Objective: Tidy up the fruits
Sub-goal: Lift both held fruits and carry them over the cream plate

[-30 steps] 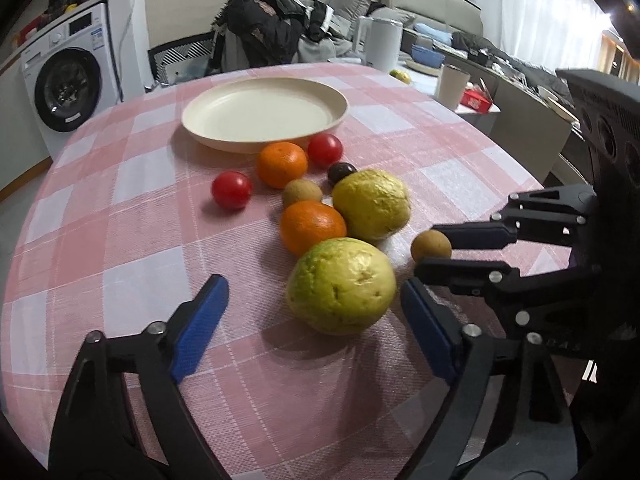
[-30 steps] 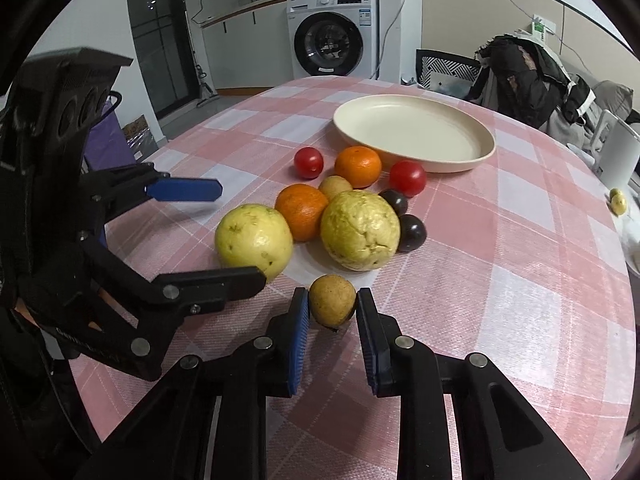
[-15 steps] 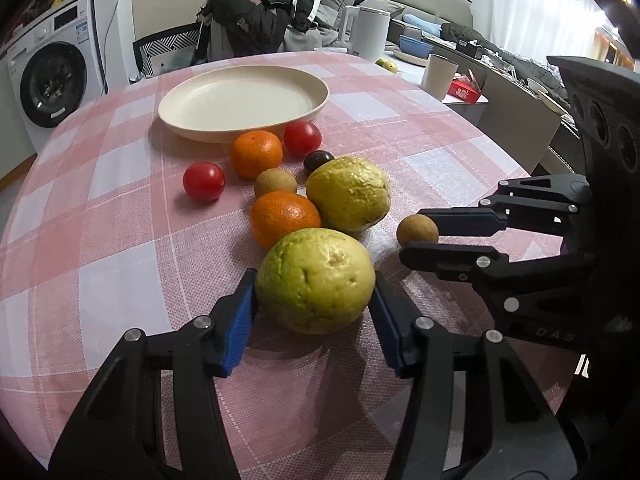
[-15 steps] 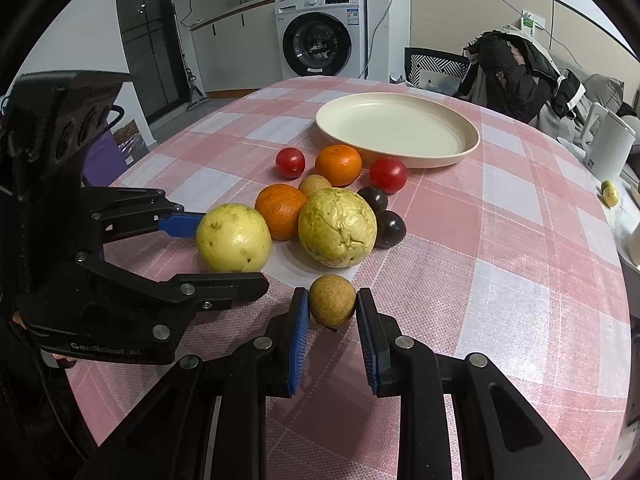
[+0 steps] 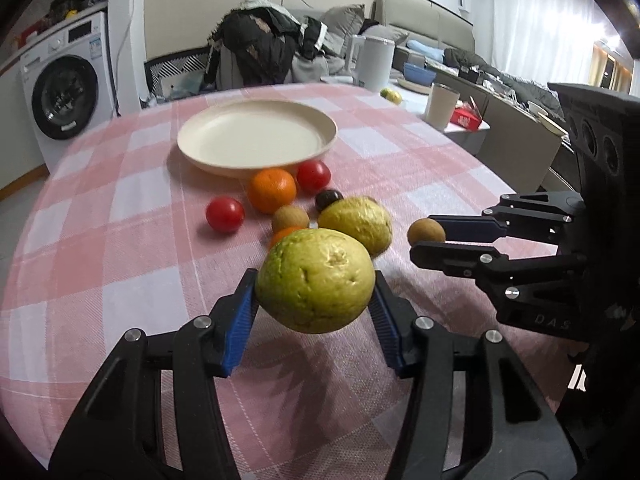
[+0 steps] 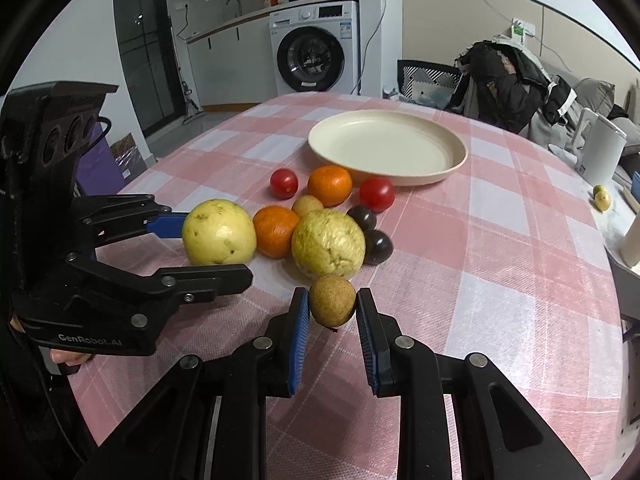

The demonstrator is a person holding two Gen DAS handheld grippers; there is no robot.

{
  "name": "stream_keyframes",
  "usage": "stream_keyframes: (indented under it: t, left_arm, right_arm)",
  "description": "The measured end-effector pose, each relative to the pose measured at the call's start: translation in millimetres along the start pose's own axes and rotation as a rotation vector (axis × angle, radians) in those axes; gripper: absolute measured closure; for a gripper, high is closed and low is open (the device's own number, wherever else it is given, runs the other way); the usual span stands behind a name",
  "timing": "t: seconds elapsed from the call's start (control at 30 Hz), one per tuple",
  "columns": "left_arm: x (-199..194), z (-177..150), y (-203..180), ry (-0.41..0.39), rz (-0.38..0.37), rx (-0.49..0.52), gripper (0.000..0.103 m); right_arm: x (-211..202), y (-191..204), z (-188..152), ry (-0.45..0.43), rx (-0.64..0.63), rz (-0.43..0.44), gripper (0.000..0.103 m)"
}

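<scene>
Left claw point(image 5: 316, 300) clamps a guava point(image 5: 315, 280), right claw point(image 6: 333, 308) a longan point(image 6: 333, 300); carry both level to the far plate point(image 6: 387, 150), release gently.

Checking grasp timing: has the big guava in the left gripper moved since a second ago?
Yes. The guava is now clamped in the left gripper and lifted off the tablecloth, covering most of the near orange.

Two guavas point(image 6: 219, 232), two oranges point(image 6: 330, 185), two tomatoes point(image 6: 284, 183), two plums point(image 6: 378, 247), two longans point(image 6: 333, 300), one plate point(image 6: 387, 151)
</scene>
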State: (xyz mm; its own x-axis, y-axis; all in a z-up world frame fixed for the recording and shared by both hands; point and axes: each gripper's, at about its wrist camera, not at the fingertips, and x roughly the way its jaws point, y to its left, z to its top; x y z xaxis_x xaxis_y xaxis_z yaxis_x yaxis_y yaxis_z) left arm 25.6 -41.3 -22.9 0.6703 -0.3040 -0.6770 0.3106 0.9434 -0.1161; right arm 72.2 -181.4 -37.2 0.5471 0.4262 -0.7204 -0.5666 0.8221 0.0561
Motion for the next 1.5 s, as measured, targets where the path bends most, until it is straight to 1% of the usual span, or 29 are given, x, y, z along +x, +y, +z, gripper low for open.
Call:
stream_keyframes:
  t: [0.1, 0.27, 0.5, 0.73, 0.83, 0.93, 1.13, 1.3, 1.5]
  left_arm:
    - [-6.7, 5.3, 3.0, -0.035, 0.000, -0.016, 0.052]
    - [-12.8, 17.1, 8.0, -0.068, 0.018, -0.029, 0.052]
    - [-14.4, 34.1, 13.5, -0.095, 0.043, -0.041, 0.052]
    - [-9.0, 53.7, 20.6, -0.125, 0.061, -0.054, 0.052]
    - [-3.4, 63.2, 23.9, -0.133, 0.068, -0.057, 0.052]
    - [2.9, 69.9, 25.5, -0.147, 0.088, -0.053, 0.052]
    - [19.1, 83.5, 33.7, -0.158, 0.092, -0.066, 0.052]
    - [39.4, 93.7, 42.0, -0.138, 0.102, -0.074, 0.052]
    - [60.8, 103.8, 52.3, -0.128, 0.116, -0.086, 0.052]
  right_arm:
    - [-4.3, -5.3, 3.9, -0.028, 0.024, -0.005, 0.078]
    - [-11.9, -12.2, 13.0, -0.075, 0.056, -0.021, 0.078]
    - [-13.8, -19.7, 25.2, -0.104, 0.088, -0.019, 0.078]
    - [-13.8, -24.8, 39.5, -0.138, 0.106, 0.002, 0.078]
    - [-12.3, -27.0, 47.0, -0.151, 0.108, 0.009, 0.078]
    - [-10.5, -32.4, 55.1, -0.182, 0.130, 0.025, 0.078]
    - [-2.0, -45.3, 72.5, -0.208, 0.169, 0.030, 0.078]
    - [5.3, -55.5, 88.2, -0.231, 0.201, 0.027, 0.078]
    - [22.0, -63.7, 103.5, -0.222, 0.209, 0.021, 0.078]
